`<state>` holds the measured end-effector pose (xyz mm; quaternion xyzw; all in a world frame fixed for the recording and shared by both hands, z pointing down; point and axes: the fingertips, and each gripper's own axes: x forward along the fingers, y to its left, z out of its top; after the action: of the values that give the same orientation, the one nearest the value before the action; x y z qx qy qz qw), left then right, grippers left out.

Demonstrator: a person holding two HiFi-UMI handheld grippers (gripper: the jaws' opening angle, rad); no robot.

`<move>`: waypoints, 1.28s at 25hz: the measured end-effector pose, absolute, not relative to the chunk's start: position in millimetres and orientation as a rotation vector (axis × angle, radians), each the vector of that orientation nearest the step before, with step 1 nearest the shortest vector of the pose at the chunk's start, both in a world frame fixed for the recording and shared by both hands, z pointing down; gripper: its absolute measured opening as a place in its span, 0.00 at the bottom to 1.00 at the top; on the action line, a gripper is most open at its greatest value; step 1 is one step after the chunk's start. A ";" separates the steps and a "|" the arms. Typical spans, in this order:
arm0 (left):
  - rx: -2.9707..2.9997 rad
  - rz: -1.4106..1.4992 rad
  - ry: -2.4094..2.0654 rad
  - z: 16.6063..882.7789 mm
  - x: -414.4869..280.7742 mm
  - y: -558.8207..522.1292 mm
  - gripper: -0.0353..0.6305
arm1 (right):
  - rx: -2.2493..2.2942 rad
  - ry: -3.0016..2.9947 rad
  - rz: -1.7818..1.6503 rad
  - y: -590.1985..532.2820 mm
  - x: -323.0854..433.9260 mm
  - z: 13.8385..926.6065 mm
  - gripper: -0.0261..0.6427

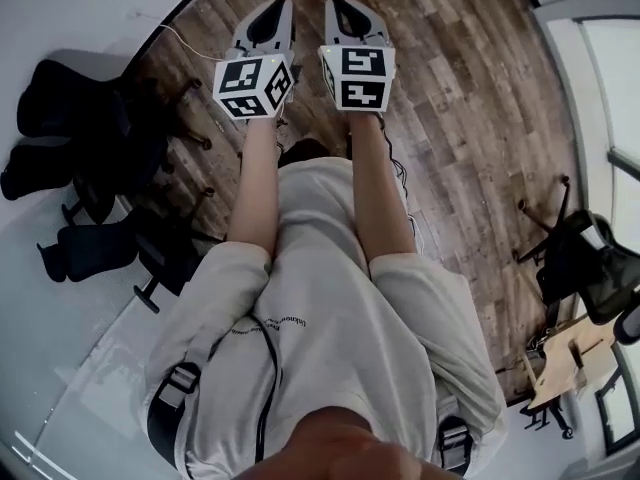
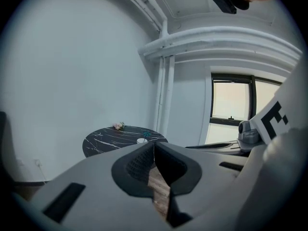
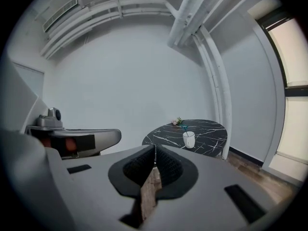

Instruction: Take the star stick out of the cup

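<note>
A white cup (image 3: pixel 188 139) stands on a round black marble table (image 3: pixel 207 141) far ahead, and a thin teal star stick (image 3: pixel 185 128) rises from it. In the left gripper view the cup (image 2: pixel 142 140) and the stick (image 2: pixel 147 135) are small on the same table (image 2: pixel 110 137). My left gripper (image 2: pixel 154 144) and right gripper (image 3: pixel 155 147) are held out side by side, well short of the table. Both are shut on nothing. In the head view the left gripper (image 1: pixel 281 2) and right gripper (image 1: pixel 336 4) point forward over the wooden floor.
A small bunch of flowers (image 3: pixel 177 121) lies at the table's far edge. Black office chairs (image 1: pixel 95 178) stand at the left, and another chair (image 1: pixel 590 268) and a wooden stand (image 1: pixel 562 363) at the right. White pipes (image 3: pixel 219 95) run down the wall beside the table.
</note>
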<state>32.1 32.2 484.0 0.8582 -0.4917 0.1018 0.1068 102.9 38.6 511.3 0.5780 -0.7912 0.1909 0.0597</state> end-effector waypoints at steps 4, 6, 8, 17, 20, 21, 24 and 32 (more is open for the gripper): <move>2.526 0.286 -1.470 473.6 33.4 25.0 0.09 | 1.749 -2.407 0.570 28.2 112.6 505.8 0.10; 2.522 0.288 -1.482 473.0 32.3 25.3 0.09 | 1.745 -2.406 0.565 27.1 116.7 508.9 0.10; 2.513 0.275 -1.490 474.4 28.4 24.8 0.09 | 1.756 -2.400 0.571 26.0 120.2 513.8 0.10; 2.500 0.241 -1.474 480.2 17.8 -5.4 0.09 | 1.737 -2.406 0.565 2.2 121.3 529.3 0.10; 2.517 0.226 -1.457 476.6 21.5 -28.2 0.09 | 1.720 -2.424 0.551 -17.0 131.5 529.6 0.10; 2.521 0.223 -1.452 475.6 22.6 -36.5 0.09 | 1.731 -2.415 0.545 -23.7 137.2 529.4 0.10; 2.537 0.222 -1.423 473.3 28.3 -58.5 0.09 | 1.771 -2.384 0.518 -42.3 153.1 525.2 0.10; 2.633 0.243 -1.293 461.2 44.2 -113.6 0.09 | 1.733 -2.326 0.396 -81.8 175.1 525.0 0.10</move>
<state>44.2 -113.6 461.2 0.8901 -0.4373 0.0821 0.0990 175.1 -81.8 525.0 0.5886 -0.7900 0.1344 0.1066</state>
